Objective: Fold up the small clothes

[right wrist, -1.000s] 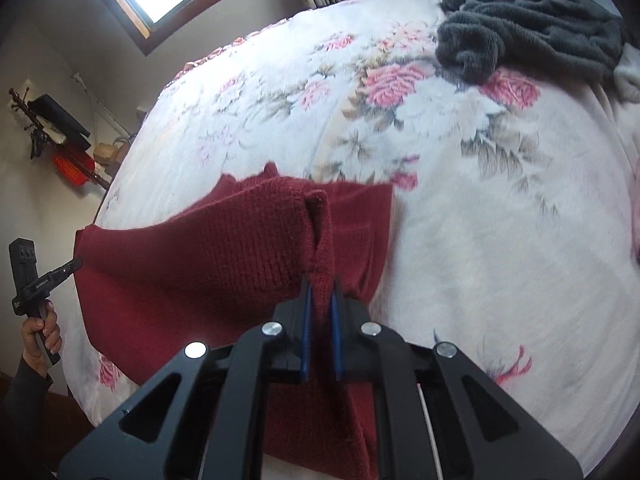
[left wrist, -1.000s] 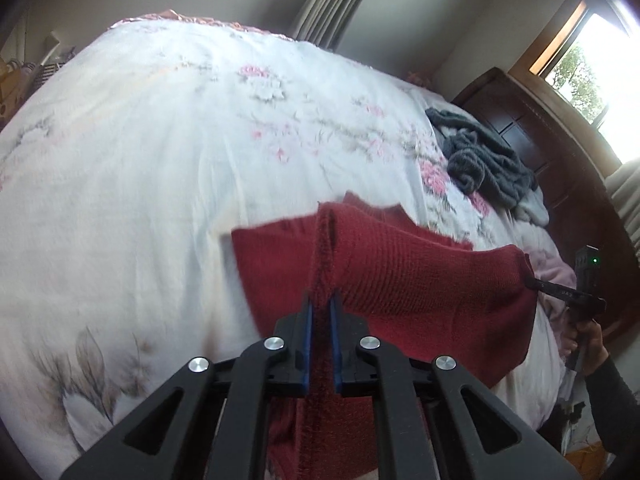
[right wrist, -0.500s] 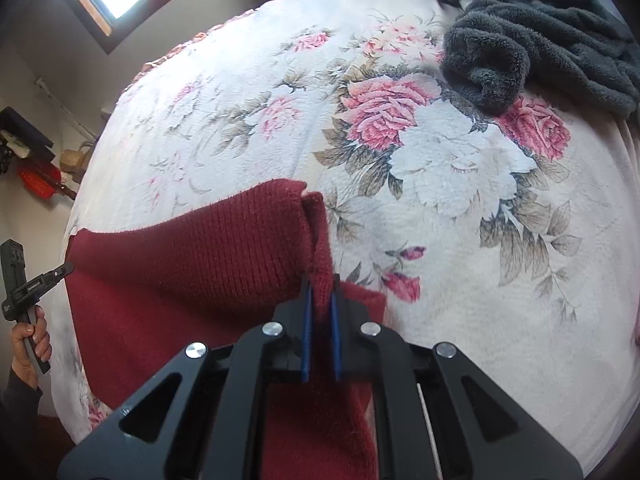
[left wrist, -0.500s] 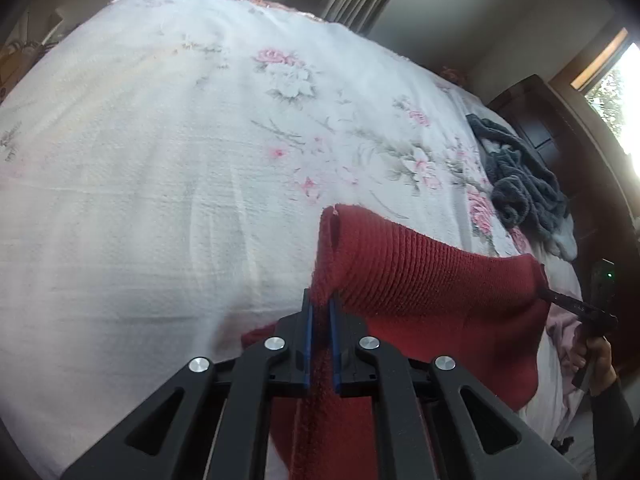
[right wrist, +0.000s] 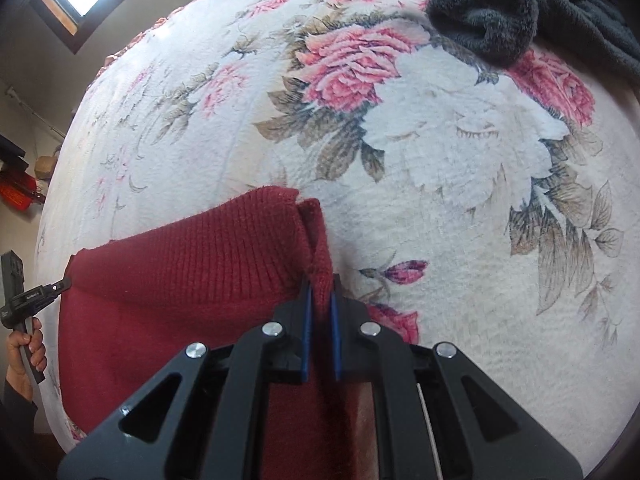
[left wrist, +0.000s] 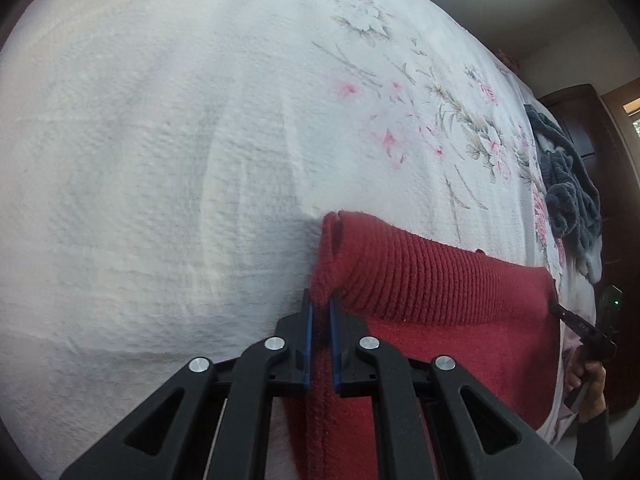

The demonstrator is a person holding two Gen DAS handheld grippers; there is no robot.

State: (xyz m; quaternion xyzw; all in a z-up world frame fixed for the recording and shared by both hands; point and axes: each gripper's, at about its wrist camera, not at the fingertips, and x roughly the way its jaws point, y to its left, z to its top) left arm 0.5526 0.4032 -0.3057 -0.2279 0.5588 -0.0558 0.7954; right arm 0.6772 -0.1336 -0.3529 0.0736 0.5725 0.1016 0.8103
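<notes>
Both tongs are clamped on the red knit garment: left tongs on one corner, right tongs on another. Ahead of them lies the floral bedspread, with a grey fleece beyond the right tongs.

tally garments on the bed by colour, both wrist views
Red: 1, the red knit garment, a corner pinched in the left gripper and another in the right gripper
Dark grey: 1, the dark grey fleece garment heaped on the floral bedspread
Total: 2
</notes>
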